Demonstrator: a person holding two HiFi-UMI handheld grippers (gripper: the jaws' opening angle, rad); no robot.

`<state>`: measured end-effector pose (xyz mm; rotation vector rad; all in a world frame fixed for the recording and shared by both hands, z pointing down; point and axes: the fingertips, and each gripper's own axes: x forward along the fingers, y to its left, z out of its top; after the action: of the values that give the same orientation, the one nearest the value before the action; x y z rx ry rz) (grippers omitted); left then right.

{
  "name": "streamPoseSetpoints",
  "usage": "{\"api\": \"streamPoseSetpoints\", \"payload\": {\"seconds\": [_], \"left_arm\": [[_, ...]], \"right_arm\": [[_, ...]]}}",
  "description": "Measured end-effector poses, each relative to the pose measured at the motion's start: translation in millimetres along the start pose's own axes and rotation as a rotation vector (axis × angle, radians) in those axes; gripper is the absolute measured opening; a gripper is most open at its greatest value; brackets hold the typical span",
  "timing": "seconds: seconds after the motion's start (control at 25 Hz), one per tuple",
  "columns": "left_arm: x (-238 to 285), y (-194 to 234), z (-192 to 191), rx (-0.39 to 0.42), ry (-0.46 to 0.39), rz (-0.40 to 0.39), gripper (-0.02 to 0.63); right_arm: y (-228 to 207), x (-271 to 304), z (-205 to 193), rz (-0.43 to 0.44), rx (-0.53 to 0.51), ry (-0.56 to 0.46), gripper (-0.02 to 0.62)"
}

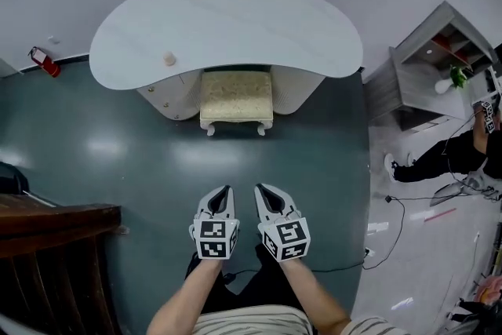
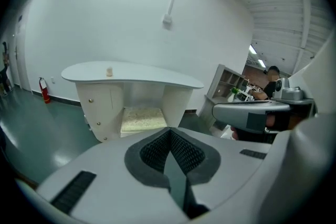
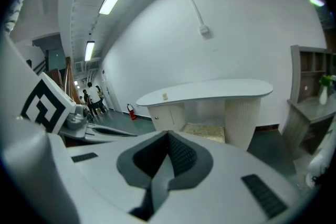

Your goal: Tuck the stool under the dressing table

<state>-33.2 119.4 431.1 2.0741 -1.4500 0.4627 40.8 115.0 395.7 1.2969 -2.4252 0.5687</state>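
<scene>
While a red fire extinguisher [image 1: 45,62] stands left by the wall and a grey shelf unit [image 1: 427,63] right, the stool [image 1: 236,96] sits under the dressing table [image 1: 227,16], well ahead of your left gripper [image 1: 226,189] and right gripper [image 1: 261,189], both with jaws closed and empty.

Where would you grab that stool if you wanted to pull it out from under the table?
Probably the front rim of the stool seat, or its two front legs, coming from the open floor side. The rest sits in the recess of the table, with the top above and panels on both sides, so only that front edge is exposed.
</scene>
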Motion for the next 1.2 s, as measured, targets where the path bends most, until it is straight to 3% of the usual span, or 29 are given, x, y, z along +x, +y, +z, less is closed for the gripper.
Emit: {"api": "streamPoseSetpoints", "payload": {"seconds": [0.16,0.36,0.6,1.04,1.2], "left_arm": [[-31,-14,23,0.019,-0.035,-0.028,0.006],[-67,-21,55,-0.02,-0.101,-0.049,0.006],[-112,-30,102,0.023,-0.188,-0.043,0.006],[-166,-47,179,0.027,-0.342,-0.051,0.006],[-183,-64,203,0.086,-0.397,-0.078,0.006]], "right_arm": [[7,-25,20,-0.001,0.033,-0.027,0.012],[9,-58,52,-0.023,0.037,-0.049,0.012],[15,-96,108,-0.052,-0.045,-0.114,0.013],[64,-126,196,0.02,-0.085,-0.262,0.014],[73,-144,221,0.026,-0.135,-0.305,0.014]]}}
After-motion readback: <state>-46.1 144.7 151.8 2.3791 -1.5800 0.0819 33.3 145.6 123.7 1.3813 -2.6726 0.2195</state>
